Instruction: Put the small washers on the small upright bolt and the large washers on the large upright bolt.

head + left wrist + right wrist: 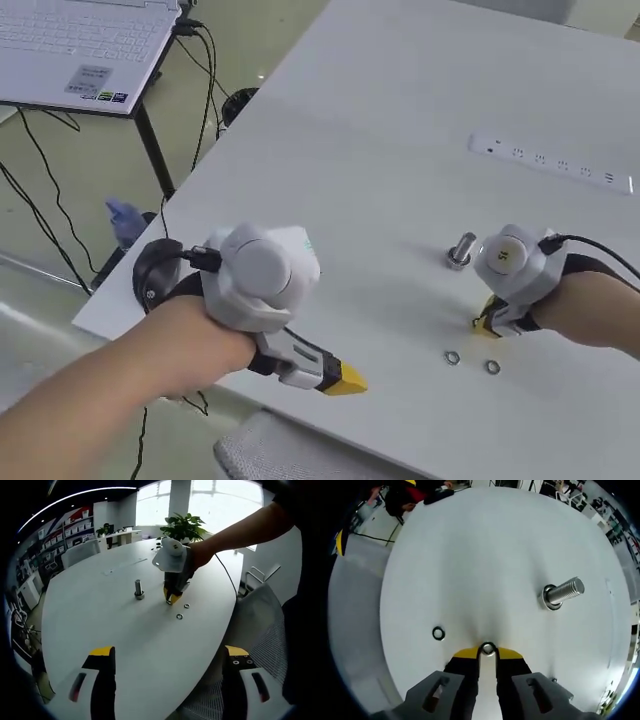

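Right gripper (487, 325) clenched on washer (487, 648), tips pressed down to worktop (380, 150) near front edge, likely picking it up for upright bolt (562, 592) just beyond. Two loose washers (452, 357) wait alongside. Left gripper (169, 652) released, empty, parked aside to leave room.

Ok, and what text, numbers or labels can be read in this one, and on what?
"15", as best I can read it, turned sideways: round cap atop the right gripper.
Stickers on the laptop: too blurred to read.
Marks on the power strip: too small to read.
No text on the bolt or on the washer at the right gripper's tips.
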Tool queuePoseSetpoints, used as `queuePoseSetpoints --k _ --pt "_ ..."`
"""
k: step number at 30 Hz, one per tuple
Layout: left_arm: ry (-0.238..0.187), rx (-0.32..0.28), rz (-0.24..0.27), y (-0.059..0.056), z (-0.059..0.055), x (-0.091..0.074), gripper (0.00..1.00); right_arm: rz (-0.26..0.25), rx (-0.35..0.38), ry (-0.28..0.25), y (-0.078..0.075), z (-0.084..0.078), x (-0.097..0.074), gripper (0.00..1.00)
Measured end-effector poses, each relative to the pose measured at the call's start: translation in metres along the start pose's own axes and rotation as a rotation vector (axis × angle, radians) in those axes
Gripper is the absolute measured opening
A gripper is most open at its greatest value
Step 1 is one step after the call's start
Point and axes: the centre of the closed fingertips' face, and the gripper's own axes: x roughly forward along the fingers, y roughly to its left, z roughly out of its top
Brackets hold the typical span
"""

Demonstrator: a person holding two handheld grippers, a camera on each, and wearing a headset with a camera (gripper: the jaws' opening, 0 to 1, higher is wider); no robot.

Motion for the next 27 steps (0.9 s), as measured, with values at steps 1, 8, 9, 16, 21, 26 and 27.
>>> queuePoseSetpoints --k 1,8,9,16,21,26,27 --pt "-0.004 -0.006 0.003 0.0 0.0 0.0 0.88 0.0 0.001 -0.002 0.0 -0.001 -0.002 0.12" --pt "0.0 -0.01 0.013 -0.004 0.0 0.003 0.88 -0.006 0.024 -0.019 0.0 -0.014 -0.018 0.12" --pt "0.001 -0.011 0.014 -0.004 0.001 0.004 0.88 -0.007 0.029 -0.018 -0.001 -0.017 -0.019 0.12" --pt "0.011 -0.012 0.025 -0.005 0.001 0.006 0.87 -0.016 0.07 -0.024 -0.009 -0.043 -0.03 0.12" --pt "0.003 -0.025 0.041 -0.004 0.004 0.005 0.87 -0.027 0.093 -0.021 -0.012 -0.062 -0.038 0.12" --pt "0.011 -0.025 0.046 -0.007 0.002 0.01 0.87 -0.036 0.084 -0.007 -0.013 -0.076 -0.049 0.12" --pt "0.009 -0.027 0.045 -0.007 0.002 0.01 0.87 -0.039 0.086 -0.007 -0.014 -0.078 -0.05 0.12"
